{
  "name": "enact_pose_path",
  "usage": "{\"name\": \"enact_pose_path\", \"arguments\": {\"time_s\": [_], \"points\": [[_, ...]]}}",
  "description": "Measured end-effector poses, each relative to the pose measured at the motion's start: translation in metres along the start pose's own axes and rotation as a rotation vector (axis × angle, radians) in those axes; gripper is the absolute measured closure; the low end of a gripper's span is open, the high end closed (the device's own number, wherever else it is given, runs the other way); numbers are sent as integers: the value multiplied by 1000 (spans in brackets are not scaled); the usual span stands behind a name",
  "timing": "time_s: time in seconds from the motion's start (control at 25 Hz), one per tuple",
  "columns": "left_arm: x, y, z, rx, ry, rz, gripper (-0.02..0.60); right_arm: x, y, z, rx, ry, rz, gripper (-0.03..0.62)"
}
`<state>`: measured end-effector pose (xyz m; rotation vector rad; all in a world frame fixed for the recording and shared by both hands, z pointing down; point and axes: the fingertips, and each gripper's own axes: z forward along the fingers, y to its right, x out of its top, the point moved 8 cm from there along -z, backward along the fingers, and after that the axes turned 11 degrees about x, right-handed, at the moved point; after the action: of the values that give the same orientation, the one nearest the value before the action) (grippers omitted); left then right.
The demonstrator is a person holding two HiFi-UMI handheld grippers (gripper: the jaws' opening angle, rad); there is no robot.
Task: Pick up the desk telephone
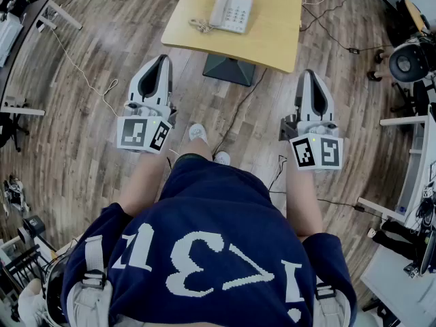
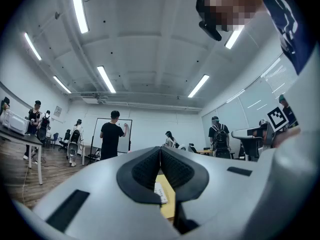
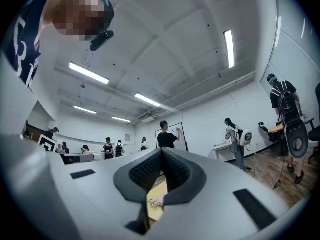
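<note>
A white desk telephone [image 1: 231, 11] with its handset and a coiled cord [image 1: 199, 26] lies on a small yellow table [image 1: 272, 36] ahead of me in the head view. My left gripper [image 1: 162, 61] and right gripper [image 1: 310, 74] are held low over the wooden floor, well short of the table, both shut and empty. Through the left gripper [image 2: 160, 150] view a slice of the phone [image 2: 160, 192] and table [image 2: 167, 205] shows below the closed jaws. The right gripper [image 3: 162, 153] view shows the table [image 3: 156, 200] and the cord [image 3: 155, 203] below its closed jaws.
A dark pedestal base [image 1: 230, 69] holds up the table. Cables [image 1: 235, 118] trail over the floor between my feet [image 1: 197, 132] and the table. Desks and gear stand at both sides. Several people and a whiteboard [image 2: 107, 134] are far across the room.
</note>
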<state>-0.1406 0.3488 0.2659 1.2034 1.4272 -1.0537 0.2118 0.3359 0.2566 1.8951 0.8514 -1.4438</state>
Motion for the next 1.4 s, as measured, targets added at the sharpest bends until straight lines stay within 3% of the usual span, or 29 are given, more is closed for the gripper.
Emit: {"name": "enact_pose_path", "arguments": {"time_s": [0.4,0.68,0.84,1.12,1.4], "points": [[-12,-8,11,2,-29,-3,565,-8,5,21,23,33,34,568],[-32,-25,60,4,-40,-23,565,-24,25,65,32,11,32,568],[-50,-35,120,-25,-39,-37,565,-33,56,103,7,3,19,568],[-78,-60,272,-104,-55,-41,565,-43,127,207,-60,-20,-12,568],[-85,-86,397,-187,-41,-51,565,-46,179,294,-134,-3,-25,568]]}}
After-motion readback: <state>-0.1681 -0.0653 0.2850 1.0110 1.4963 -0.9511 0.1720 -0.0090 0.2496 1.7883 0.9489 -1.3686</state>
